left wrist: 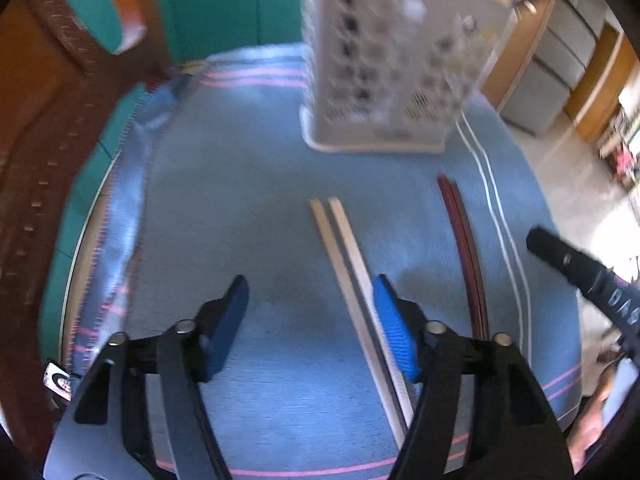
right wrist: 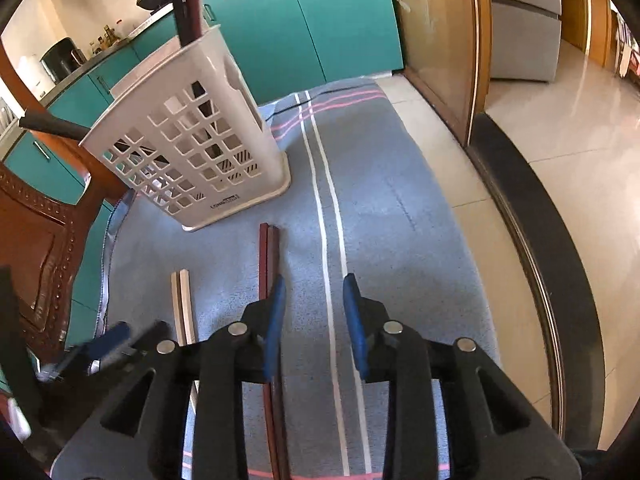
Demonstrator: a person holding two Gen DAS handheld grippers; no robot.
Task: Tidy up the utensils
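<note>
A white perforated utensil holder (left wrist: 384, 64) (right wrist: 192, 148) stands on a blue striped cloth (left wrist: 260, 184) (right wrist: 380, 208), with dark utensils (right wrist: 190, 4) standing in it. A pale pair of chopsticks (left wrist: 352, 280) (right wrist: 183, 300) and a dark red pair (left wrist: 466, 256) (right wrist: 268, 256) lie on the cloth in front of it. My left gripper (left wrist: 310, 292) is open and empty, its right finger beside the pale pair. My right gripper (right wrist: 314, 292) is open and empty, its left finger over the dark red pair. The left gripper shows blurred in the right wrist view (right wrist: 104, 348).
A carved brown wooden chair (left wrist: 36, 128) (right wrist: 36, 256) stands left of the table. Teal cabinets (left wrist: 224, 4) (right wrist: 280, 24) are behind. Tiled floor (right wrist: 560, 128) lies to the right past the table edge. The right gripper's black handle (left wrist: 576, 268) shows at the right.
</note>
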